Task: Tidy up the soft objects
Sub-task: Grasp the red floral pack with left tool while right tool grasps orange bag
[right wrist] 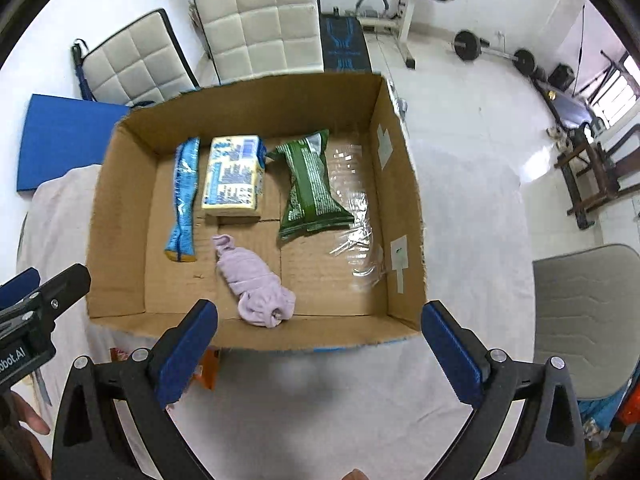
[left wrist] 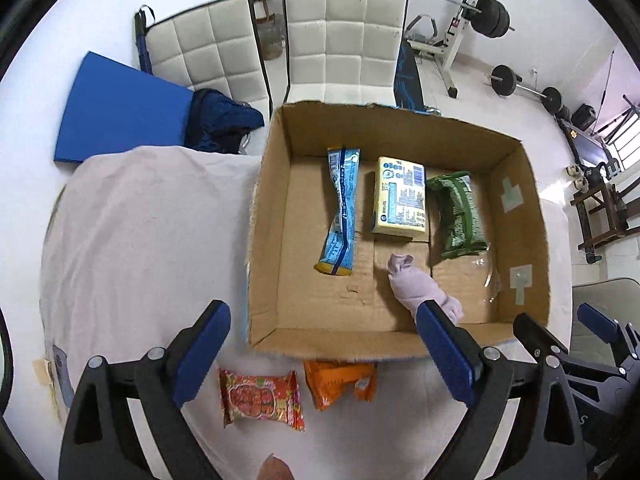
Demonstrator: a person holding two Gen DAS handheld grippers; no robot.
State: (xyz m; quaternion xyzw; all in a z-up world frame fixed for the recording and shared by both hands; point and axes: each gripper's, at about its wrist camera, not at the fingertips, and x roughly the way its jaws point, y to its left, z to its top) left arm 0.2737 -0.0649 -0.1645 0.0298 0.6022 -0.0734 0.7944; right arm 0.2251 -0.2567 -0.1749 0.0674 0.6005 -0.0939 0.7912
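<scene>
An open cardboard box (left wrist: 264, 264) (right wrist: 120, 264) holds a blue packet (left wrist: 342, 208) (right wrist: 184, 196), a yellow pack (left wrist: 402, 196) (right wrist: 234, 178), a green bag (left wrist: 458, 212) (right wrist: 310, 184) and a rolled lilac cloth (left wrist: 416, 280) (right wrist: 254, 276). A red snack packet (left wrist: 260, 398) and an orange packet (left wrist: 340, 382) (right wrist: 208, 370) lie on the table before the box. My left gripper (left wrist: 324, 354) is open above the red and orange packets. My right gripper (right wrist: 320, 354) is open and empty at the box's near wall, just short of the lilac cloth.
The table carries a pale cloth (left wrist: 140, 232) (right wrist: 360, 400). Clear plastic wrap (right wrist: 356, 220) lies in the box at right. Two white chairs (left wrist: 344, 36) stand behind, a blue mat (left wrist: 116, 108) at left, a grey chair (right wrist: 584, 320) at right, gym weights beyond.
</scene>
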